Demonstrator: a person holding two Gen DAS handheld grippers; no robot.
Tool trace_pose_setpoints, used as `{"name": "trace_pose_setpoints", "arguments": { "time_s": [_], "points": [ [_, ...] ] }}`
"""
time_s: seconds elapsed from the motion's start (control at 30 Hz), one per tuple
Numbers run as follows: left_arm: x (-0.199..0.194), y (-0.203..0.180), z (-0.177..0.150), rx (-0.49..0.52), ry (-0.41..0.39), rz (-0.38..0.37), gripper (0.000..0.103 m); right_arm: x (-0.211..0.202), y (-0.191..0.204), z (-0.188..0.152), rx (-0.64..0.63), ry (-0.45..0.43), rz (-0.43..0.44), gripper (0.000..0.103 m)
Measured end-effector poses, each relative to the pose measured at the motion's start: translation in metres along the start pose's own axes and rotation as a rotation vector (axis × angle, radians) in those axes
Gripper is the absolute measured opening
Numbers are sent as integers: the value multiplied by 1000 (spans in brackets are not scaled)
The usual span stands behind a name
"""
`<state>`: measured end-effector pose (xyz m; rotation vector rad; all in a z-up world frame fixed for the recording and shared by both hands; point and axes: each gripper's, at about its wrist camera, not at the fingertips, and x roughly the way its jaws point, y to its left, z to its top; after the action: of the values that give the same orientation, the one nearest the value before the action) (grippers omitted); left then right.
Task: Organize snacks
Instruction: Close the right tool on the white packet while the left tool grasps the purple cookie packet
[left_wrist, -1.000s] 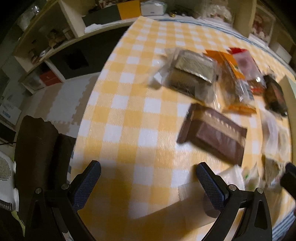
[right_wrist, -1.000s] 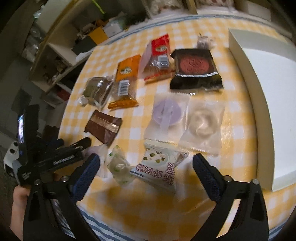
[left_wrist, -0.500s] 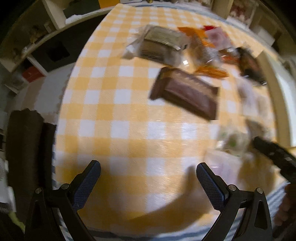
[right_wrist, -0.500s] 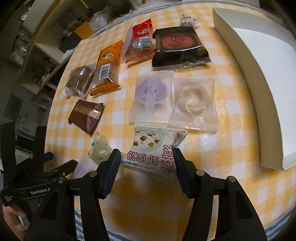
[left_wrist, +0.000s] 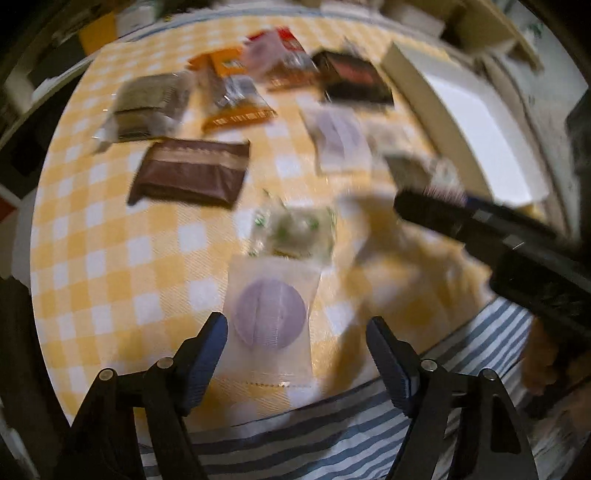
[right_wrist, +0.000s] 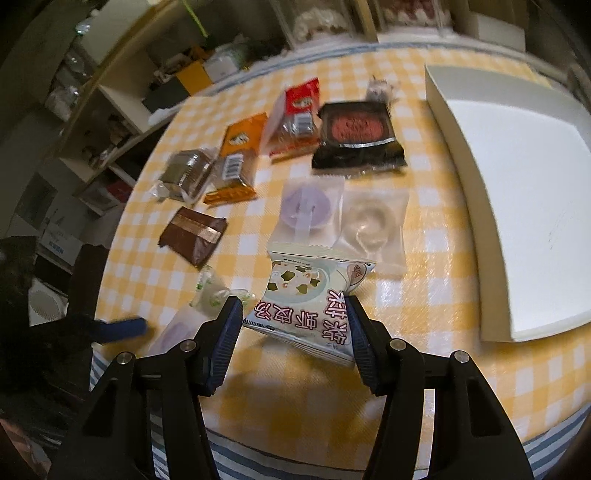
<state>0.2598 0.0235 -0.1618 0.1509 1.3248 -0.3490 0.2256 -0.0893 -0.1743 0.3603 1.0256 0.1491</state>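
Observation:
A clear packet with a round purple pastry (left_wrist: 271, 314) lies near the table's front edge. My left gripper (left_wrist: 295, 334) points down over it. Its jaws are closing with the packet between them, and the right pad still stands clear of it. My right gripper (right_wrist: 291, 317) is shut on a white and blue snack pack (right_wrist: 306, 302), which tilts up off the yellow checked cloth (right_wrist: 424, 295). In the left wrist view this right gripper (left_wrist: 439, 206) reaches in from the right, blurred. A blue pad of the left gripper's fingers (right_wrist: 122, 328) shows at the left.
A white box (right_wrist: 517, 206) fills the right side. Across the middle lie a brown pack (right_wrist: 194, 236), a green-dotted clear pack (right_wrist: 210, 291), an orange pack (right_wrist: 240, 158), a red pack (right_wrist: 295, 110), a black pack (right_wrist: 354, 136) and two clear pastry packets (right_wrist: 306, 203). Shelves stand behind.
My left gripper swung right, from bare cloth to over the purple pastry packet, and its jaws narrowed. My right gripper's jaws closed on the white snack pack and raised it a little.

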Motion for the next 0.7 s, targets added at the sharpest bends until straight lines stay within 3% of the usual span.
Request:
{"name": "trace_pose_setpoints", "arguments": {
  "time_s": [0.07, 0.2, 0.33, 0.4, 0.7],
  "points": [
    [3, -3, -2, 6, 9, 39, 71, -4, 1, 0, -11, -8, 0, 57],
    [1, 3, -2, -49, -1, 99, 45, -12, 2, 0, -29, -23, 3, 57],
    [-1, 0, -1, -71, -12, 103, 40, -18, 6, 1, -60, -42, -2, 57],
    [-6, -5, 0, -60, -35, 113, 28, -21, 8, 1, -74, -52, -5, 57],
    [-11, -12, -1, -51, -47, 133, 28, -30, 10, 3, -110, -85, -16, 57]
  ]
}}
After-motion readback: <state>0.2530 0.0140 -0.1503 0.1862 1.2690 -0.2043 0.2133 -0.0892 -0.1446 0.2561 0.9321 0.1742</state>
